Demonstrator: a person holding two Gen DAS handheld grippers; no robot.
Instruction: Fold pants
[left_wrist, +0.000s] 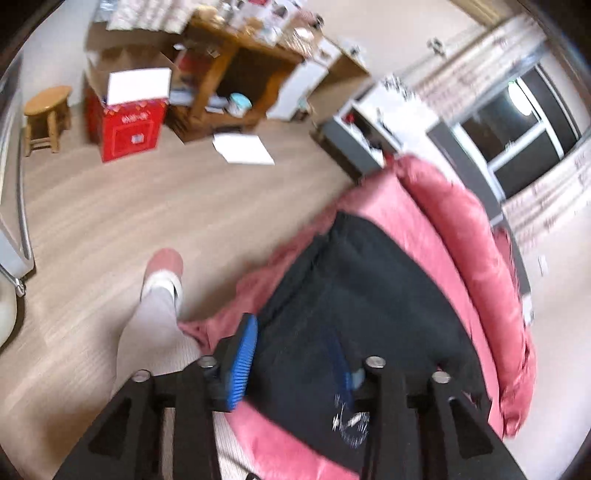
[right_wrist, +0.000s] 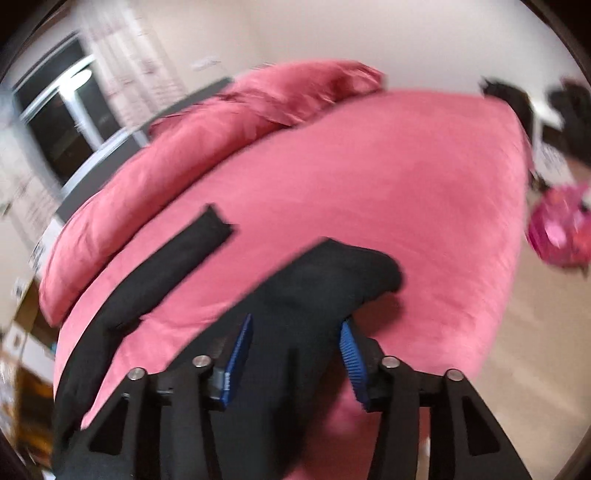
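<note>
Black pants (left_wrist: 369, 277) lie spread on a pink bed cover (left_wrist: 373, 206) in the left wrist view. My left gripper (left_wrist: 291, 363) hovers over their near edge with its jaws apart; one blue pad (left_wrist: 240, 362) is clear, the other is blurred against the dark cloth. In the right wrist view one black pant leg (right_wrist: 166, 266) stretches away to the left, and a bunched fold (right_wrist: 332, 273) lies ahead. My right gripper (right_wrist: 295, 363) is open, with black cloth lying loose between its blue pads (right_wrist: 352, 362). Both views are motion-blurred.
A rolled pink duvet (right_wrist: 184, 147) runs along the bed's far side. A person's leg and pink slipper (left_wrist: 162, 273) stand on the wooden floor beside the bed. Further off are a red box (left_wrist: 129, 125), a stool (left_wrist: 48, 110), a wooden desk (left_wrist: 236, 74) and a pink bag (right_wrist: 557, 229).
</note>
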